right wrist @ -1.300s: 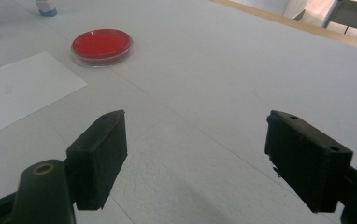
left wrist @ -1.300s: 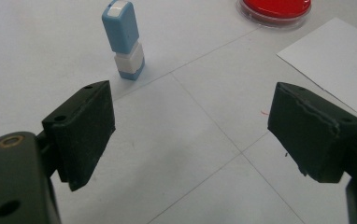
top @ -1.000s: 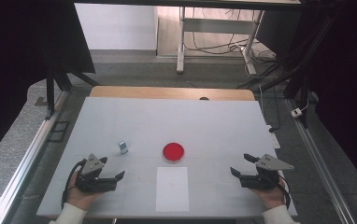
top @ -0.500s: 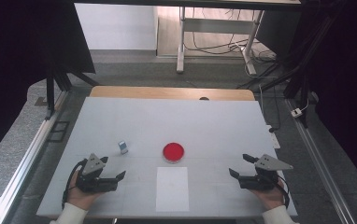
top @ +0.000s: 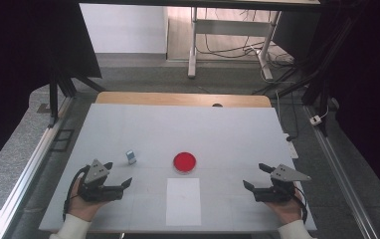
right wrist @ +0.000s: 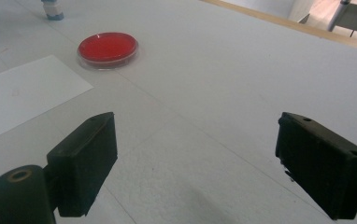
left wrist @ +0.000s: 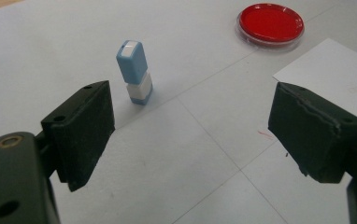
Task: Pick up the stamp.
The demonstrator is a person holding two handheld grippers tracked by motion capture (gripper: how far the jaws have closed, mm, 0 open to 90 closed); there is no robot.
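Left hand-held gripper (top: 117, 175) agape beside stamp (top: 131, 157)

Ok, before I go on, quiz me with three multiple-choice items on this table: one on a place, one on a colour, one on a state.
1. Where does the small blue and white block stand?
A. on the white sheet
B. on the bare table, nearer the left gripper
C. inside the round dish

2. What colour fills the round dish?
A. red
B. green
C. yellow

3. How do the jaws of the left gripper stand?
A. shut on the block
B. shut on nothing
C. open, with nothing between them

Answers:
1 B: in the high view the block stands left of the dish, just ahead of the left gripper, off the white sheet.
2 A: the dish reads plainly red in all three views.
3 C: in the left gripper view both pads stand wide apart over bare table, with the block upright beyond them.
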